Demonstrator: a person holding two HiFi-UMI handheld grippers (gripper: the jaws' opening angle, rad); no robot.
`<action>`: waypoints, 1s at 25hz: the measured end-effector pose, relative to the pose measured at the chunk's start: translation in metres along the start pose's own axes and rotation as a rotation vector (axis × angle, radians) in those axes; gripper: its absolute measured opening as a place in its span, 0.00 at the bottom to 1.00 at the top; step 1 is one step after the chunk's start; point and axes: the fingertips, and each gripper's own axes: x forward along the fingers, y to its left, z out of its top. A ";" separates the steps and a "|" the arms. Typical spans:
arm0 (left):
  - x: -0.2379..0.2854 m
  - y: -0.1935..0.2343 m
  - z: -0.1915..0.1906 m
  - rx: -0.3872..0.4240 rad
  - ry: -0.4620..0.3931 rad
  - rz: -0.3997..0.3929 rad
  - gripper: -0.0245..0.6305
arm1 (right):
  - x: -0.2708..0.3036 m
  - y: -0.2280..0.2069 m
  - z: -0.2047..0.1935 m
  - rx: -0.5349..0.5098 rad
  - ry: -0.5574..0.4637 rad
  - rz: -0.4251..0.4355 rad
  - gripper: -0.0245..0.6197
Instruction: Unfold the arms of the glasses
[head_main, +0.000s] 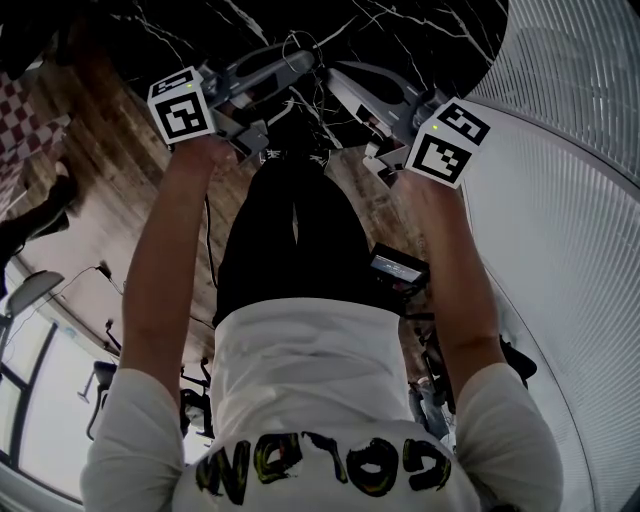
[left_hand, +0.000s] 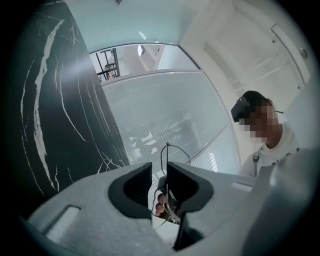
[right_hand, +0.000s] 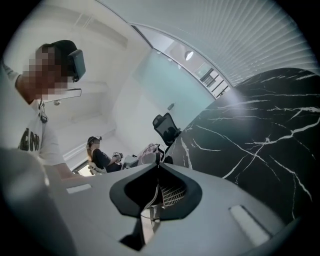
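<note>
The glasses (left_hand: 167, 145) are a thin wire frame held up in the air between my two grippers. In the left gripper view a wire loop rises above the jaw tips and pale nose pads (left_hand: 160, 202) sit deep in the gap. My left gripper (left_hand: 159, 169) stands open, its jaws apart with the wire running along the right jaw's inner face. My right gripper (right_hand: 159, 166) is shut, its tips meeting on a thin strip of the glasses (right_hand: 156, 192). In the head view both grippers, left (head_main: 303, 62) and right (head_main: 338, 74), point at each other, almost tip to tip.
A black marble surface with white veins (left_hand: 50, 125) lies behind the grippers, next to a ribbed white curved wall (left_hand: 160, 110). The person holding the grippers (left_hand: 272, 142) shows in both gripper views. Farther off are a seated person (right_hand: 97, 156) and an office chair (right_hand: 165, 127).
</note>
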 end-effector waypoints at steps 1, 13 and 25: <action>0.001 -0.001 0.001 0.004 -0.001 -0.007 0.18 | 0.001 0.001 -0.001 0.002 0.002 0.005 0.05; -0.004 0.001 -0.002 0.042 0.036 0.024 0.04 | 0.000 -0.003 0.001 -0.002 -0.003 -0.024 0.05; -0.009 0.013 -0.010 0.145 0.171 0.117 0.04 | -0.002 -0.007 -0.006 0.063 0.032 -0.012 0.05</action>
